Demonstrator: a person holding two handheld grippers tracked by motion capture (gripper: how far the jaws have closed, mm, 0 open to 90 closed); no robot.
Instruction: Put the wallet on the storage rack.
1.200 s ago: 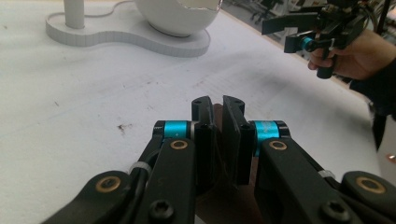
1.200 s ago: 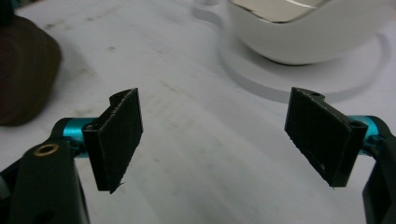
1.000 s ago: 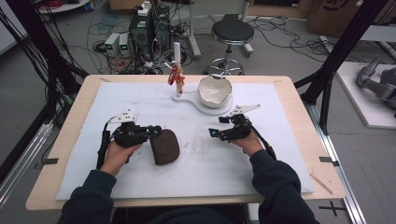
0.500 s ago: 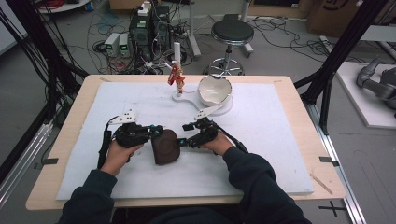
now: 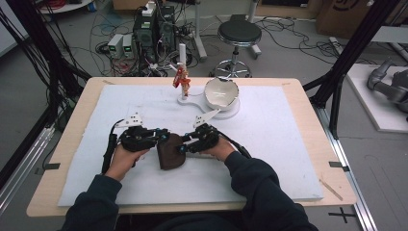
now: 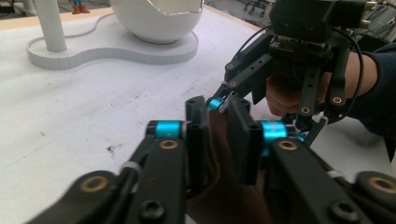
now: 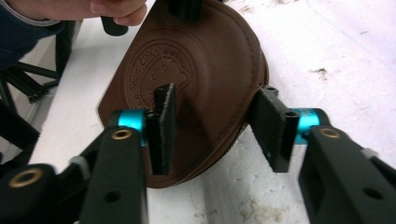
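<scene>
Left gripper view has my left tongs (image 6: 217, 140) pinched tight on the edge of a rounded brown leather pouch (image 6: 224, 196), its material squeezed between the two black jaws. My right tongs (image 7: 215, 123) stand spread, one jaw over the pouch's embossed round emblem and the other just off its curved stitched rim, not yet clamped on it. From the high view, the pouch (image 5: 171, 151) lies on the white foam mat (image 5: 288, 125) covering the wooden tabletop (image 5: 312, 103), between my two hands, near my edge of it. Farther away, toward the tabletop's far side, sits a white cracked-eggshell bowl (image 5: 221, 93) on a flat white base (image 5: 231, 111) with an upright white post, and a small red and orange figurine (image 5: 181, 79) stands at that post.
</scene>
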